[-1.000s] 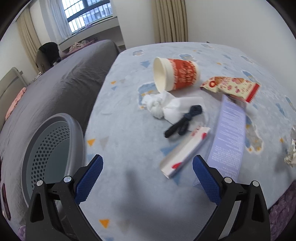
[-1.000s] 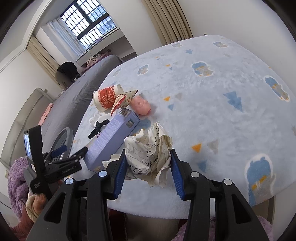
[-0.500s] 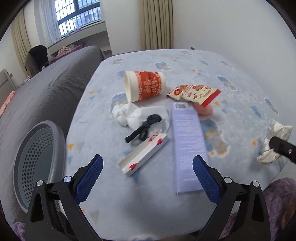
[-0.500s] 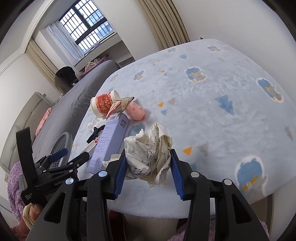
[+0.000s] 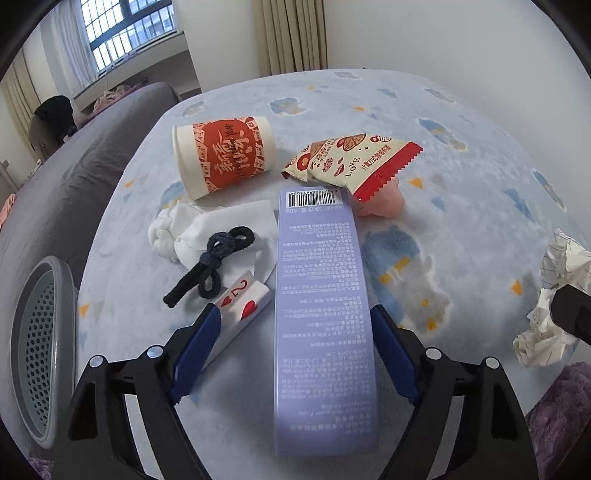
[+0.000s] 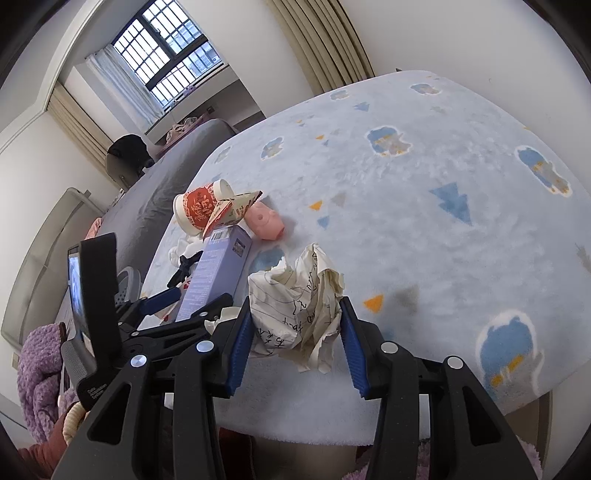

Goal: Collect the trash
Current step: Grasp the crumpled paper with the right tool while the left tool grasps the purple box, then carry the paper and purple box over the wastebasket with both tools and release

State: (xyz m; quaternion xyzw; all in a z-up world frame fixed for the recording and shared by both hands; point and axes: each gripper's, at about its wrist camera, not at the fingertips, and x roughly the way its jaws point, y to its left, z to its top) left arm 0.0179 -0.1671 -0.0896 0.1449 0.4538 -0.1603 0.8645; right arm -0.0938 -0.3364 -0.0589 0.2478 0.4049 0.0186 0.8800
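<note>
On a table draped in a pale blue fleece cloth [image 5: 369, 103] printed with small triangles and cartoon patches, litter lies scattered under daylight from a barred window [image 6: 170, 62] at the upper left of the frame. The left gripper [image 5: 291, 354] stands wide open, its blue pads on either side of a long lavender box [image 5: 321, 314] lying flat at centre frame, with a playing-card packet [image 5: 236, 317] just beside the left pad. Above the box lie a tipped red-and-cream paper cup [image 5: 225, 155], a snack wrapper [image 5: 351, 162] over a pink pig toy [image 5: 380, 203], and a white tissue [image 5: 221, 229] with a black cord [image 5: 210, 266] on it. The right gripper [image 6: 295, 332] is closed on a ball of crumpled lined paper [image 6: 295, 302] near the table's lower edge. A grey perforated bin [image 5: 37, 354] sits at lower left, off the table, beside a grey-covered bed [image 5: 74, 166]. Beige curtains [image 5: 291, 33] hang against the white wall behind.
</note>
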